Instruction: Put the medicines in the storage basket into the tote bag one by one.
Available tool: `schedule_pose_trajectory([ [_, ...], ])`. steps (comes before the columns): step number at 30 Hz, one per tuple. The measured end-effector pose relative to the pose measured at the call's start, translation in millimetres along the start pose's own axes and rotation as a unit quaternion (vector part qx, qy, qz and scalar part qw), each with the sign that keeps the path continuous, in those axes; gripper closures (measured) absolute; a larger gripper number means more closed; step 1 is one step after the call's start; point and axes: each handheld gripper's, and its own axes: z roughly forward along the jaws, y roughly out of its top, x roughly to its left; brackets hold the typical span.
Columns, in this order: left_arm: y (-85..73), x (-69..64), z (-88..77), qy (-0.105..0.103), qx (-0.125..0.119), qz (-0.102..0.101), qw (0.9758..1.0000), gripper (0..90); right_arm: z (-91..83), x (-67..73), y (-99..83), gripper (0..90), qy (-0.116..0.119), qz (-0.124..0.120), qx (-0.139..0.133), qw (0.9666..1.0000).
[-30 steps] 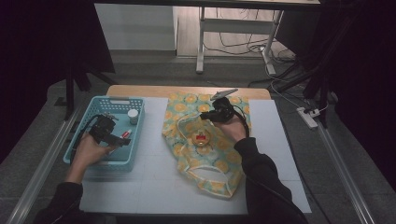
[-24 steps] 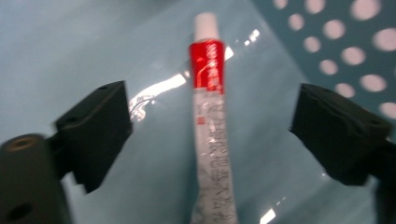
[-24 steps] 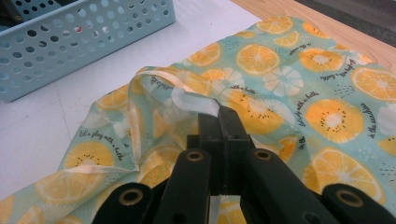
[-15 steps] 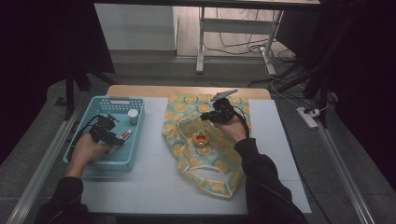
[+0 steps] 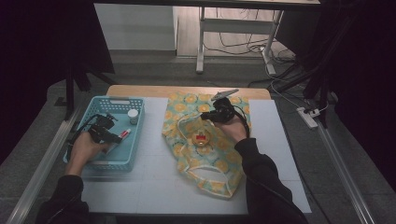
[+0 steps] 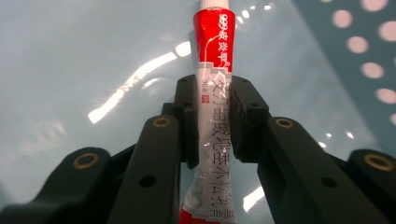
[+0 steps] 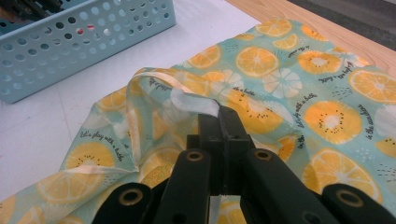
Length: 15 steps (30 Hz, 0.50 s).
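Jaws of the left gripper, just closing, clamp the red-and-silver soft tube mid-body in the blue perforated plastic basket; lift it straight up. Jaws of the right gripper pinch shut the rim of the orange-slice-printed cloth bag; hold its mouth open.

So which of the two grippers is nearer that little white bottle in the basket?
Left. The left gripper works inside the blue basket near the white bottle; the right gripper pinches the fruit-print bag beyond the basket.

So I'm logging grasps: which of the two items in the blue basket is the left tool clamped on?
The red and silver tube, lying flat, pinched by the left tool; the white-capped bottle stands apart, untouched.
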Motion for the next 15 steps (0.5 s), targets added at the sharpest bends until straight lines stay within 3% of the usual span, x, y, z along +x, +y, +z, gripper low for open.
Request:
schedule_pose_trajectory([
  [9,2.9,0.3,-19.8,-0.014,-0.056,-0.006,0.9983,74.7,-2.1,-0.5,1.7,90.0,0.001,0.003,-0.004,1.0],
  [15,8.3,-11.2,-37.0,-0.017,-0.083,0.005,0.9964,74.7,-2.0,0.0,2.4,90.0,0.002,0.003,-0.005,1.0],
])
